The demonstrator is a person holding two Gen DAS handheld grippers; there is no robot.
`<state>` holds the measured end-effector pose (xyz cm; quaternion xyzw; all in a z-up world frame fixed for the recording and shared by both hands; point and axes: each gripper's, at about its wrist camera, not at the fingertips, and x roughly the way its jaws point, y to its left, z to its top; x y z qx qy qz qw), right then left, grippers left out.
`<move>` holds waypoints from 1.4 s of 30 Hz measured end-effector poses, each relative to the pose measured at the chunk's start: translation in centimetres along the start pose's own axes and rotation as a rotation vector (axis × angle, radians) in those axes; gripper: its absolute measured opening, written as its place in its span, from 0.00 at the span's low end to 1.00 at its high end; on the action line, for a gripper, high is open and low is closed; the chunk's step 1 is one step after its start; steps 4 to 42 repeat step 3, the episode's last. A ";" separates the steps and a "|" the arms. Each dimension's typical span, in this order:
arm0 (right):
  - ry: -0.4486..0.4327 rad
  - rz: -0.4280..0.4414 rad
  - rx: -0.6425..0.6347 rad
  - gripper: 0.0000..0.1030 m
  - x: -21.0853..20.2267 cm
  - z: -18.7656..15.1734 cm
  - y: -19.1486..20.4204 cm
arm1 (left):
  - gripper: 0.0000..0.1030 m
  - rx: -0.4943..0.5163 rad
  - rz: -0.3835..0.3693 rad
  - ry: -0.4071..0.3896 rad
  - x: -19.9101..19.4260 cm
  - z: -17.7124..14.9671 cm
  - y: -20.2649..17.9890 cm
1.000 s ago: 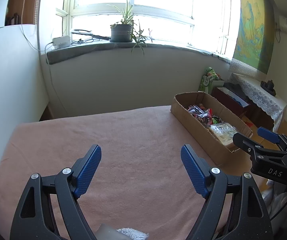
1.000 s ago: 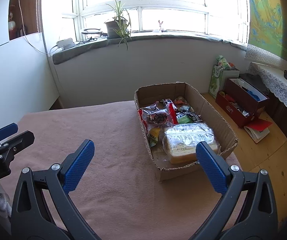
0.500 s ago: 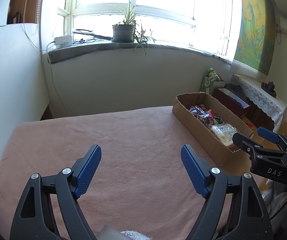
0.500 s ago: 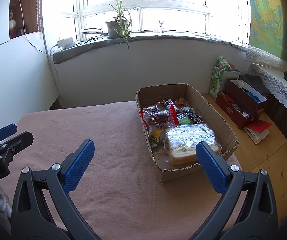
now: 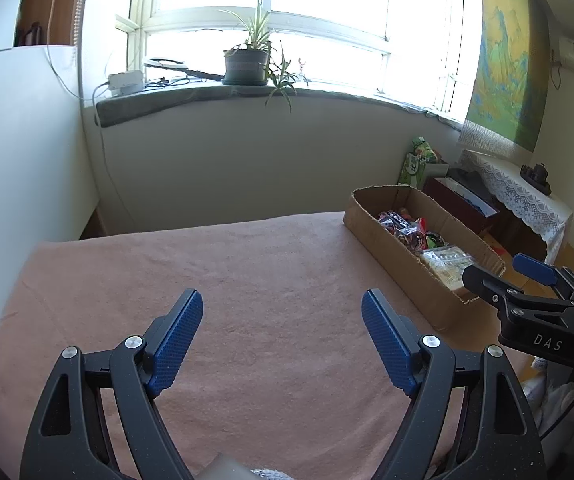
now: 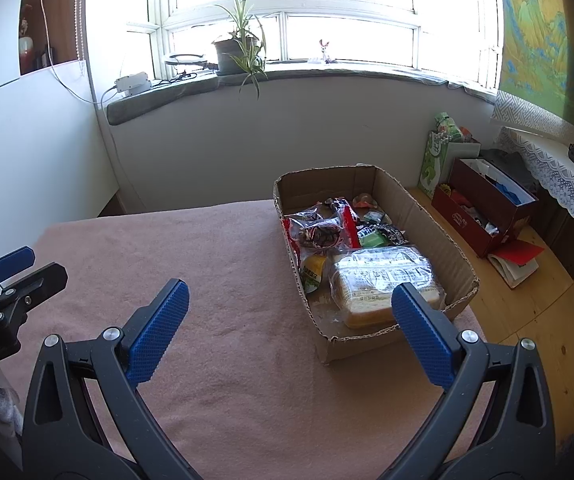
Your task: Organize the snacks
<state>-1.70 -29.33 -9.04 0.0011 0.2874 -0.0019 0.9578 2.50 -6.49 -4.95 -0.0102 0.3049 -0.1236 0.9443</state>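
A shallow cardboard box (image 6: 445, 236) stands on the right part of a pink cloth-covered table (image 6: 215, 272). Inside lie several snack packets: a clear pack of bread (image 6: 379, 276) at the near end, a yellow packet (image 6: 313, 268), a red-and-clear bag (image 6: 319, 234) and a green packet (image 6: 373, 238). My right gripper (image 6: 289, 300) is open above the cloth, just left of the box's near end, nothing between its pads. My left gripper (image 5: 283, 310) is open too, over bare cloth left of the box (image 5: 383, 236). Each gripper shows at the edge of the other's view.
Beyond the table are a white wall and a window sill with a potted plant (image 6: 239, 54). On the wooden floor to the right stand a dark red open box (image 6: 487, 208), a green bag (image 6: 443, 152) and a lace-covered shelf (image 6: 559, 176). The table's right edge runs beside the cardboard box.
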 end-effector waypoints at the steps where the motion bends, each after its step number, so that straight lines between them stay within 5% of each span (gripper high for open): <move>1: 0.001 0.000 0.001 1.00 0.0 0.0 0.0 | 0.80 0.002 0.002 0.001 0.0 0.0 0.0; 42: 0.001 0.001 0.001 1.00 0.1 0.0 0.0 | 0.80 0.002 0.002 0.004 0.1 0.0 0.0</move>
